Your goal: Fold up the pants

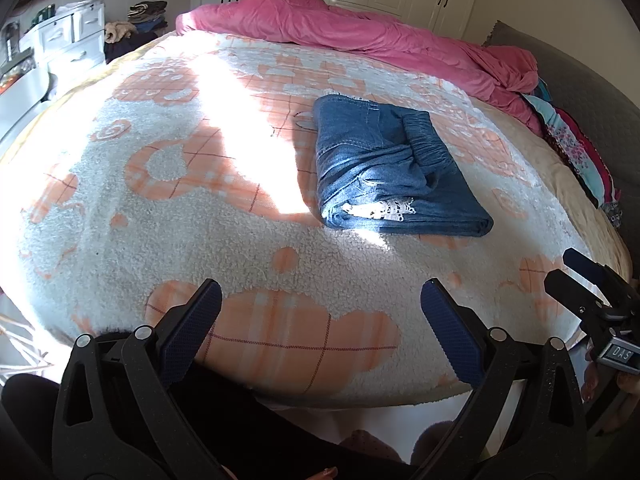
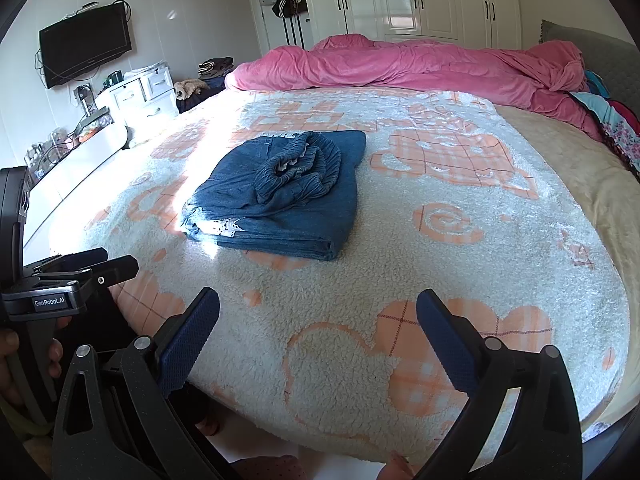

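1. Left wrist view: folded pants [image 1: 396, 168], blue denim, lie as a compact rectangular bundle on the bed blanket [image 1: 160, 240], right of centre in the frame. Elastic waistband [image 1: 424, 136] bunched on top; a strip of white lace trim [image 1: 380, 211] shows at the near folded edge.
2. Right wrist view: same pants [image 2: 280, 200] sit left of centre, waistband [image 2: 304, 164] gathered in a loose coil on top, layers stacked at the near edge.
3. Blanket is white fleece with orange checked shapes (hearts, swirls); a bright sun patch [image 1: 240, 120] falls just beside the bundle on its left and touches its near corner.
4. Left gripper [image 1: 320, 332]: fingers wide apart, nothing between them, hovering over the near edge of the bed, well apart from the pants.
5. Right gripper [image 2: 318, 336]: fingers likewise spread, empty, over the near blanket edge, well short of the pants.
6. Each gripper appears in the other's view: right gripper at the right edge of the left view [image 1: 592, 292], left gripper at the left edge of the right view [image 2: 80, 268], a hand [image 2: 12, 356] on its grip.
7. Surroundings: pink duvet [image 2: 400, 64] heaped along the far side of the bed; white wardrobe [image 2: 420, 0] behind it; wall-mounted TV [image 2: 84, 44] and white drawer unit [image 2: 140, 92] to the left.
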Demonstrator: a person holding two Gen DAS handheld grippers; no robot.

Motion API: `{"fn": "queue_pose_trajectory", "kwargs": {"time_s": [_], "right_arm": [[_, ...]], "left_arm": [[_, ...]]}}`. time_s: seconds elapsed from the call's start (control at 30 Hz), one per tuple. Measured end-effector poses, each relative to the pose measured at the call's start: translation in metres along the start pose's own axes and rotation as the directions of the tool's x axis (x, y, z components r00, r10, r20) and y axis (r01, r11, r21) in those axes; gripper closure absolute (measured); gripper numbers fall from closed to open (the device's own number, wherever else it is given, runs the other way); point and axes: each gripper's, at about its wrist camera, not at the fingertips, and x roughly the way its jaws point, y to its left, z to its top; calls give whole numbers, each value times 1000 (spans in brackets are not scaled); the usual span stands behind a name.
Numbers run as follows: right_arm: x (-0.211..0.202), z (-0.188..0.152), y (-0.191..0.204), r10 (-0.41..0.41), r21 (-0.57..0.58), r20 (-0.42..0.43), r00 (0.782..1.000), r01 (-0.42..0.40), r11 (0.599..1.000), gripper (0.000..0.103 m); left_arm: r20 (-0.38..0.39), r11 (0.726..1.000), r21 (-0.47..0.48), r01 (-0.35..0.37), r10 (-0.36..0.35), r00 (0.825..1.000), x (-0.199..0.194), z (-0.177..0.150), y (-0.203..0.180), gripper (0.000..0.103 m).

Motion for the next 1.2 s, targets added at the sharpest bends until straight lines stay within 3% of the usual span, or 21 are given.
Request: {"fn": "queue_pose_trajectory", "kwargs": {"time_s": [1.2], "right_arm": [[9, 4, -8, -37, 4, -22, 999, 37, 999, 5]], "left_arm": [[-14, 1000, -4, 6, -6, 1000, 3, 0, 2, 9]]}}
